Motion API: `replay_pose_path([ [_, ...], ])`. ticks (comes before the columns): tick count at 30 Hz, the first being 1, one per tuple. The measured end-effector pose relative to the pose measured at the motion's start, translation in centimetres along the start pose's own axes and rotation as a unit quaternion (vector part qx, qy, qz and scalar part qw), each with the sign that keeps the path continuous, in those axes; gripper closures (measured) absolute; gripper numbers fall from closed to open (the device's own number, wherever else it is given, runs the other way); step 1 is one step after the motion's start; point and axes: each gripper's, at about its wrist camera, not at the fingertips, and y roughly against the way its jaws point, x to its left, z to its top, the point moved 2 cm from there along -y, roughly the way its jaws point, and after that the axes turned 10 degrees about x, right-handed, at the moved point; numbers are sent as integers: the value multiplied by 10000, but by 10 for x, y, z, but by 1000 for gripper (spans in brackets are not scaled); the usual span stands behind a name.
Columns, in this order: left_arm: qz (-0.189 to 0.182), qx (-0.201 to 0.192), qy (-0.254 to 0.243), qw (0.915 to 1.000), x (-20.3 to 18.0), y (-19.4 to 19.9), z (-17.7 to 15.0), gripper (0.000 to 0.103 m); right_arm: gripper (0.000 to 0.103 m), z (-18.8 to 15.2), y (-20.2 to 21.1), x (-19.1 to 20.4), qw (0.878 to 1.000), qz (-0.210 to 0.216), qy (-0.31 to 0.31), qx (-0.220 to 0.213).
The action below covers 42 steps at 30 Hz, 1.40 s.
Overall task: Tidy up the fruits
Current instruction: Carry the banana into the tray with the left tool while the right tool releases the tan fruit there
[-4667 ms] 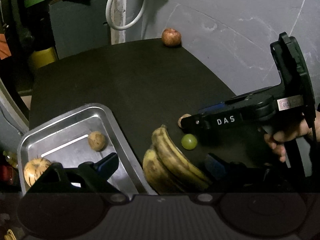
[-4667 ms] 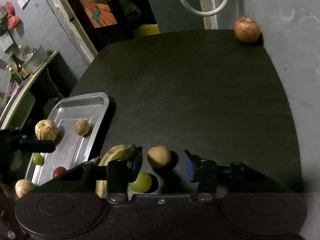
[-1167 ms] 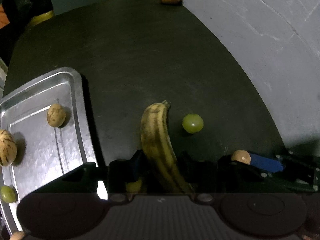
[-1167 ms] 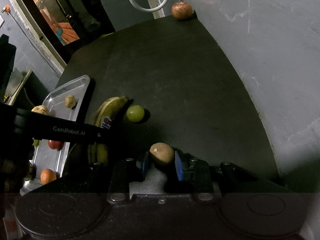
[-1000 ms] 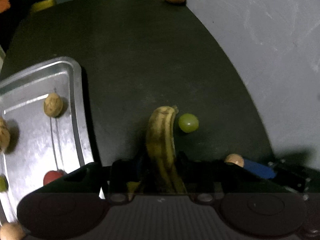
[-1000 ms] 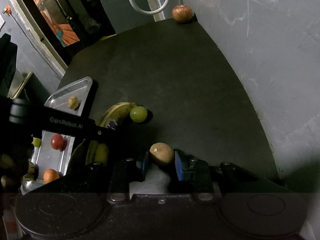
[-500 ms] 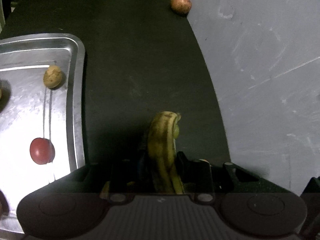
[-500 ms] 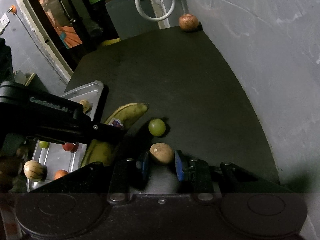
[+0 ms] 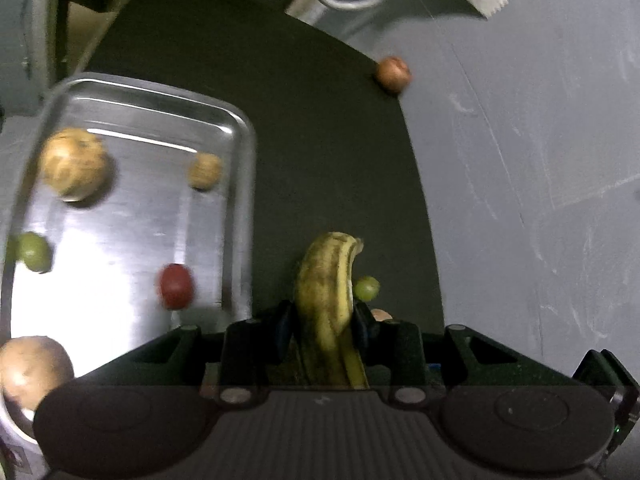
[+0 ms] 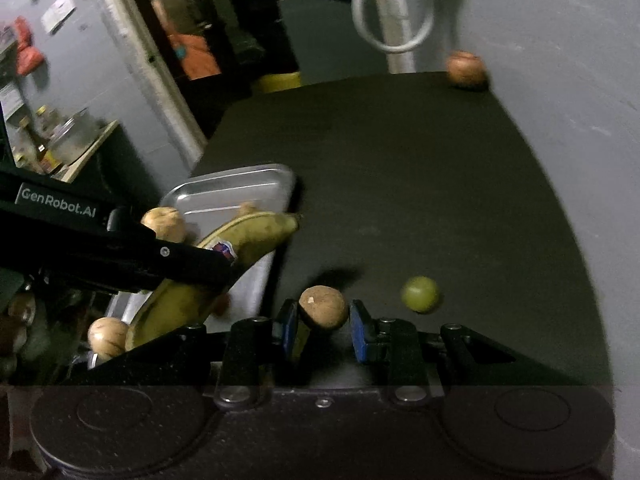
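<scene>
Both tools clamped: left tool [image 9: 325,322] on banana [image 9: 326,300]; right tool [image 10: 323,326] on brown fruit [image 10: 323,306], right view only.

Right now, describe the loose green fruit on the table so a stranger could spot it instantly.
Start at the black tabletop beside the grey wall, right of the shiny metal tray. The small round green fruit lies loose there, just right of the brown round fruit between the right gripper's blue fingers. It is the only green one outside the tray.

Left tool [image 9: 323,326] clamped on banana [image 9: 326,312], right tool [image 10: 323,326] pinching a brown fruit [image 10: 323,306].
</scene>
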Motion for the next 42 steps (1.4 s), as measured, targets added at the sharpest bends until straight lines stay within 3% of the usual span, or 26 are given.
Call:
replay_pose_path([
  [10, 316, -432, 682, 9962, 63, 40, -22, 68, 73, 12, -32, 58, 9955, 433, 771, 333],
  [18, 679, -499, 1090, 9905, 100, 34, -28, 68, 73, 7, -54, 78, 9906, 432, 1115, 658],
  [27, 1066, -415, 932, 9891, 99, 19, -28, 68, 73, 4, -71, 85, 9865, 185, 1408, 815],
  [34, 1162, -393, 910, 9883, 95, 14, -28, 68, 71, 2, -74, 83, 9852, 213, 1474, 844],
  [42, 1181, -451, 986, 9871, 94, 17, -28, 66, 61, 0, -65, 82, 9841, 319, 1572, 757],
])
